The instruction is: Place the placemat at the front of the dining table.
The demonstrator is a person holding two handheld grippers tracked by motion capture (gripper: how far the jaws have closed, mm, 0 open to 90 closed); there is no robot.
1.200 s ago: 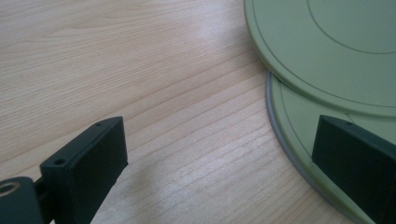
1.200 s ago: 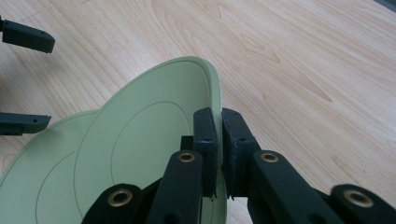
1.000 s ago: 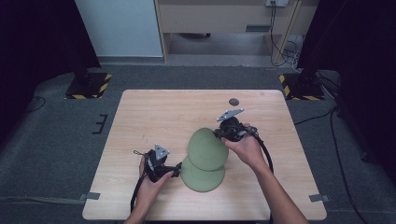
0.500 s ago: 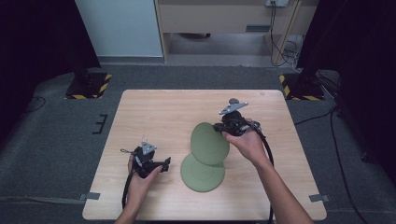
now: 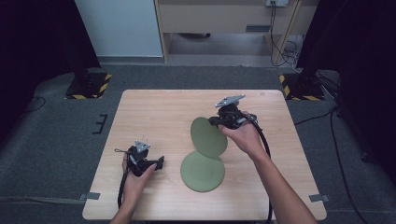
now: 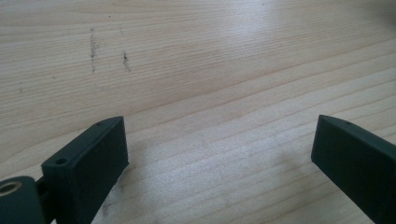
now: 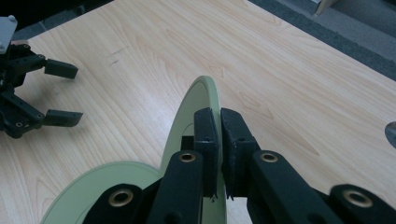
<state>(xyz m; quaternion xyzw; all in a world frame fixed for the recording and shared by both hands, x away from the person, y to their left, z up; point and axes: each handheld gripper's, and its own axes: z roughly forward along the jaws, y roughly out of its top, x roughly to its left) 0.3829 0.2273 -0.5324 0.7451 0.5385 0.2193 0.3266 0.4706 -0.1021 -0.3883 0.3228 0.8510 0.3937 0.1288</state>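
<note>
Two round green plates are on the wooden table (image 5: 154, 112). One plate (image 5: 202, 171) lies flat near the front edge, also seen in the right gripper view (image 7: 107, 182). The other plate (image 5: 208, 137) is raised and tilted on edge above it. My right gripper (image 5: 215, 122) is shut on its upper rim; in the right gripper view the jaws (image 7: 219, 114) pinch the pale green rim (image 7: 198, 100). My left gripper (image 5: 159, 163) hovers left of the flat plate, open, jaws pointing toward it. In the left gripper view its jaws (image 6: 219, 126) stand wide over bare wood.
A small dark round thing (image 7: 390, 133) lies on the table at the right edge of the right gripper view. The left gripper (image 7: 42, 93) shows at upper left there. Dark carpet surrounds the table; stands with striped bases (image 5: 88, 86) sit beyond the back corners.
The right hand has lifted its plate and tipped it more on edge, away from the flat plate. The left gripper has drawn back to the left, away from the plates.
</note>
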